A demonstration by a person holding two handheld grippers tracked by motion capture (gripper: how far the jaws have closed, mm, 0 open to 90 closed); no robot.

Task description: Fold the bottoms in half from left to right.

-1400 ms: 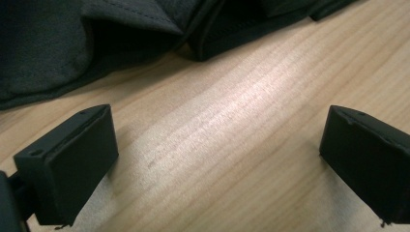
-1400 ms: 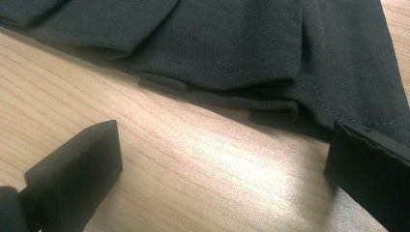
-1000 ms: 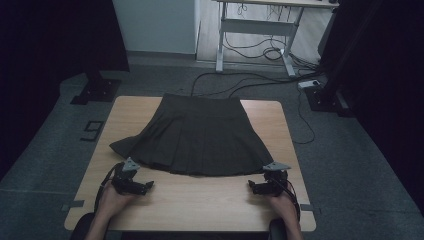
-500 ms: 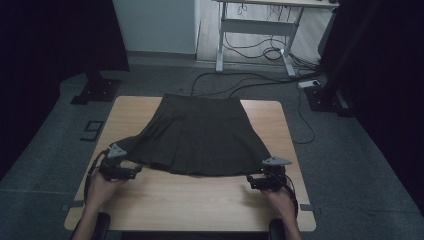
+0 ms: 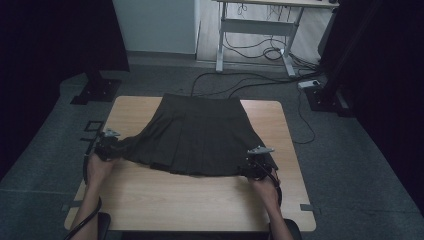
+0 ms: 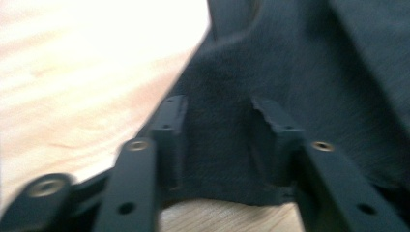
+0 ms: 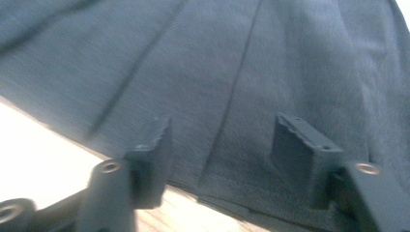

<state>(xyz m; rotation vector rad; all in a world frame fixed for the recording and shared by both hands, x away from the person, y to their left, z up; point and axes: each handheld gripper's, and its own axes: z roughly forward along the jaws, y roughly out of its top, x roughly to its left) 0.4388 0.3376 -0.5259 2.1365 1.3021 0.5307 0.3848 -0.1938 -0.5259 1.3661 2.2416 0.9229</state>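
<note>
Broadly, the wooden table [image 5: 190,200] carries a dark pleated skirt [image 5: 200,135] spread flat, waistband at the far side, hem toward the person. That layout suits a fold or a lift from the hem: both lower corners face the grippers.

The bare wood between the hem and the near table edge gives both forearms room to work and draw back. Outboard of each gripper the table edge is near; the left gripper sits just inside it, so little margin remains for a sideways pull. Beyond the waistband a strip of table stays free, which I judge adequate for carrying the hem forward over the garment.

The left gripper [image 5: 109,148] is at the hem's left corner, where the cloth is drawn out into a point toward it. In the left gripper view the jaws have just been closing, with the skirt's corner [image 6: 217,140] lying between them; the fingers [image 6: 169,130] stand at the fabric's sides, but whether they press it I cannot tell.

The right gripper [image 5: 256,165] is at the hem's right corner. In the right gripper view its jaws have just been closing too, over the pleated hem [image 7: 222,159], yet a clear span of flat cloth separates the fingers [image 7: 300,150]; no pinch is made, so it stands apart.
</note>
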